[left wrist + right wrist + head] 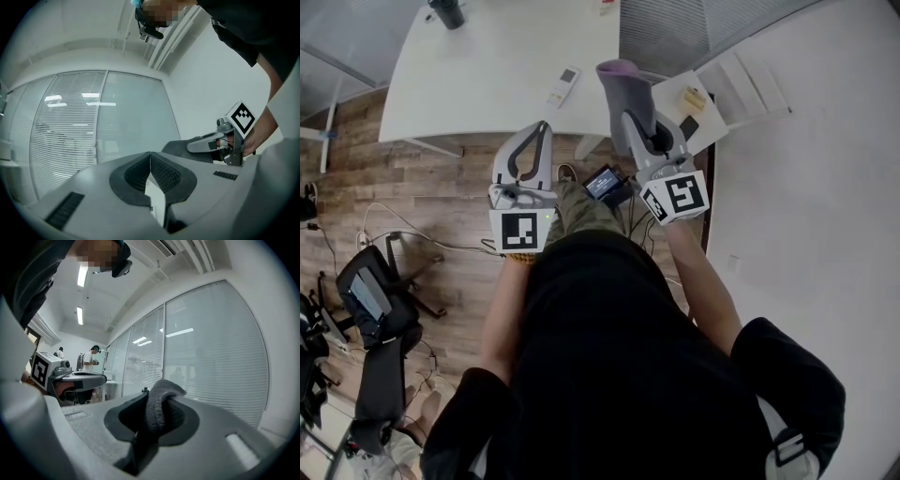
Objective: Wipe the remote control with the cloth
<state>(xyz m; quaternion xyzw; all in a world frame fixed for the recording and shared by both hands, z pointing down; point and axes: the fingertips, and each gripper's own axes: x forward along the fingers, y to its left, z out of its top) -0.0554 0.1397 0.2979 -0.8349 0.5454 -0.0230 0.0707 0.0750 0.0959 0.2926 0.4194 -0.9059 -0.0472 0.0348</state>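
A white remote control [565,86] lies near the front edge of the white table [487,66]. My left gripper [543,128] is held level in front of that edge, shut with nothing in it; in the left gripper view its pads [161,173] meet with nothing between them. My right gripper [628,105] is shut on a grey cloth [624,86], which bulges up over the jaw tips just right of the remote. The right gripper view shows the cloth [161,406] pinched between the jaws. The remote is not seen in either gripper view.
A dark object [446,12] stands at the table's far side. A white unit [703,98] with small items is to the right. A black office chair [380,314] and cables [412,230] are on the wooden floor at left. Other people [89,360] stand far off.
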